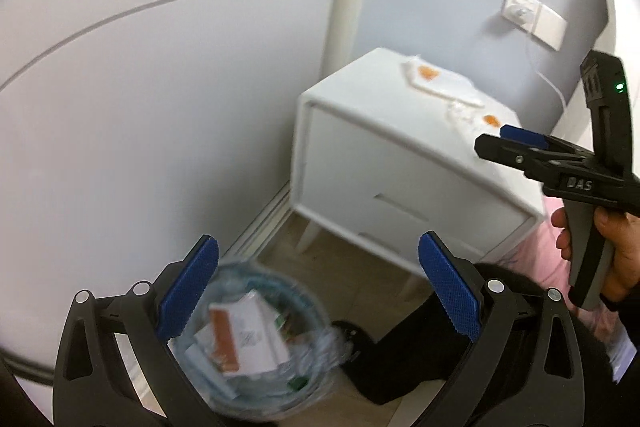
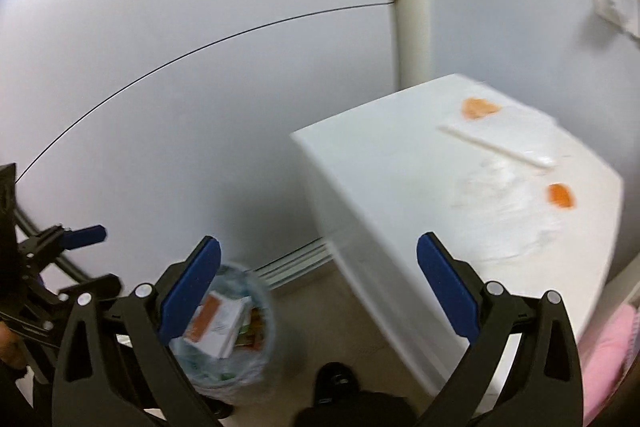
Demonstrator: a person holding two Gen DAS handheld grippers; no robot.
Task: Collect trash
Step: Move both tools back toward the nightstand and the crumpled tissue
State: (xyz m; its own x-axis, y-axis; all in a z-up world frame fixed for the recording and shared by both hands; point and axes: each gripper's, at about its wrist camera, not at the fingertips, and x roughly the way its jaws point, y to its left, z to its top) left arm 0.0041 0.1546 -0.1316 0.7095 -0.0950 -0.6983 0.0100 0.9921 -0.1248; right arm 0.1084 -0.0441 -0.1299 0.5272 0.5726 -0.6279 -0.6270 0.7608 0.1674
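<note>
A round trash bin [image 1: 260,343] lined with a plastic bag stands on the floor by the wall, holding a white and orange box [image 1: 244,339] and other litter. It also shows in the right wrist view [image 2: 232,339]. On the white nightstand [image 2: 380,187] lie clear plastic wrappers with orange patches [image 2: 516,183], also seen in the left wrist view [image 1: 444,83]. My left gripper [image 1: 320,291] is open and empty above the bin. My right gripper [image 2: 320,291] is open and empty, near the nightstand's front left corner. In the left wrist view the right gripper [image 1: 500,143] hangs over the nightstand's right side.
A white wall and a cream pipe [image 1: 344,7] stand behind the nightstand. A wall socket [image 1: 532,17] with a white cable is at the back right. Pink bedding [image 2: 608,355] lies to the right. My dark shoe [image 2: 340,379] is on the tiled floor beside the bin.
</note>
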